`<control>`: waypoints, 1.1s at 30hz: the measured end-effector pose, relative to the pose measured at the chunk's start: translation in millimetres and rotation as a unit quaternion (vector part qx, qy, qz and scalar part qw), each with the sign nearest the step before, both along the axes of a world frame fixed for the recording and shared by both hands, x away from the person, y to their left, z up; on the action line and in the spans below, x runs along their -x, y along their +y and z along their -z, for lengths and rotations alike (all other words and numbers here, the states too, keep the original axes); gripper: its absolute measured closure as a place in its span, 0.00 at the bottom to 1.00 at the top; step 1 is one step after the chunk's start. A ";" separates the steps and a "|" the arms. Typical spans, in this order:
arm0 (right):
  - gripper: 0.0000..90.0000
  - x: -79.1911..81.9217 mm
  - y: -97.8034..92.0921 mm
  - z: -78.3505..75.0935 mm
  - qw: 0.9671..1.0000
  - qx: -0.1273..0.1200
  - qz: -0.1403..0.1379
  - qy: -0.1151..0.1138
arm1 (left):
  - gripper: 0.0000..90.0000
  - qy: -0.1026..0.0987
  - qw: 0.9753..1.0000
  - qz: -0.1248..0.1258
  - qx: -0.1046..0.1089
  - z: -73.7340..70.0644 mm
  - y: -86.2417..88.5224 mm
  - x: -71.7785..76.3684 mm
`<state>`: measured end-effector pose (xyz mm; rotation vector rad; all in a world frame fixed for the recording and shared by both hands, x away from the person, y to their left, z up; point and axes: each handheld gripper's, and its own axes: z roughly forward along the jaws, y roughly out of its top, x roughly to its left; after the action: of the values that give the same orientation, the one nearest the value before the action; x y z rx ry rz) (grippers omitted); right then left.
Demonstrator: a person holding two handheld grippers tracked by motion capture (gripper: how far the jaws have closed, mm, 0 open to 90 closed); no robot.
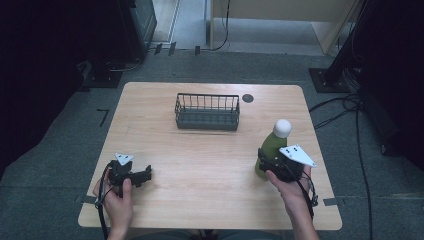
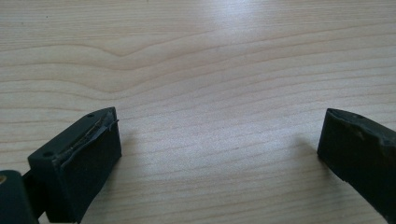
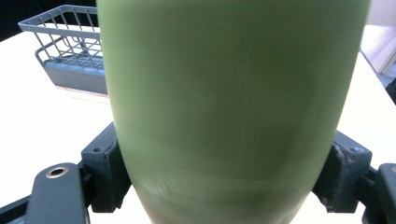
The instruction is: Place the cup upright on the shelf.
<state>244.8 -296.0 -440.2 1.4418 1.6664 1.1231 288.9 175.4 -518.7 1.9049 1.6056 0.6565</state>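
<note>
High view: the wooden table (image 1: 200, 165) has rounded corners and plenty of bare top across its middle and front. A dark wire basket (image 1: 207, 111) sits near the far edge, with a small dark disc (image 1: 247, 98) just beside it to the right. Grey carpet surrounds the table, and cables trail along the right side.

The green bottle (image 1: 270, 145) with its white cap stands upright near the right edge, well apart from the basket. The right gripper (image 1: 272, 164) comes at it from the near side, the hand (image 1: 290, 187) behind it, forearm running in from the bottom. In the right gripper view the jaws sit against both sides of the bottle's lower body — clamped on it. The bottle looks smooth, matte and rounded.

The left gripper (image 1: 146, 173) rests low at the front left, hand (image 1: 116, 192) wrapped around it. In the left gripper view its jaws stand wide apart over pale, wavy wood grain — nothing between them. Their black pads look worn at the edges.
</note>
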 end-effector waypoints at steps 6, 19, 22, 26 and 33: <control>0.23 -0.2 1.0 0.4 1.000 0.002 0.000 -0.005 | 0.00 0.000 1.000 0.000 0.000 0.0 0.0 0.0; 0.23 -6.5 7.2 -12.3 1.000 -0.002 -0.016 -0.010 | 0.00 0.000 1.000 0.000 0.000 0.0 0.0 0.0; 0.23 -9.9 11.7 -17.8 1.000 -0.001 -0.023 -0.013 | 0.00 0.000 1.000 0.000 0.000 0.0 0.0 0.0; 0.23 -15.8 17.2 -25.1 0.999 -0.002 -0.029 -0.016 | 0.00 0.000 1.000 0.000 0.000 0.0 0.0 0.0; 0.23 -27.1 28.0 -36.2 0.999 -0.002 -0.042 -0.022 | 0.00 0.000 1.000 0.000 0.000 0.0 0.0 0.0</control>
<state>272.0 -268.0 -404.0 1.3498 1.7087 1.1974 289.0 175.4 -518.7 1.9042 1.6057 0.6569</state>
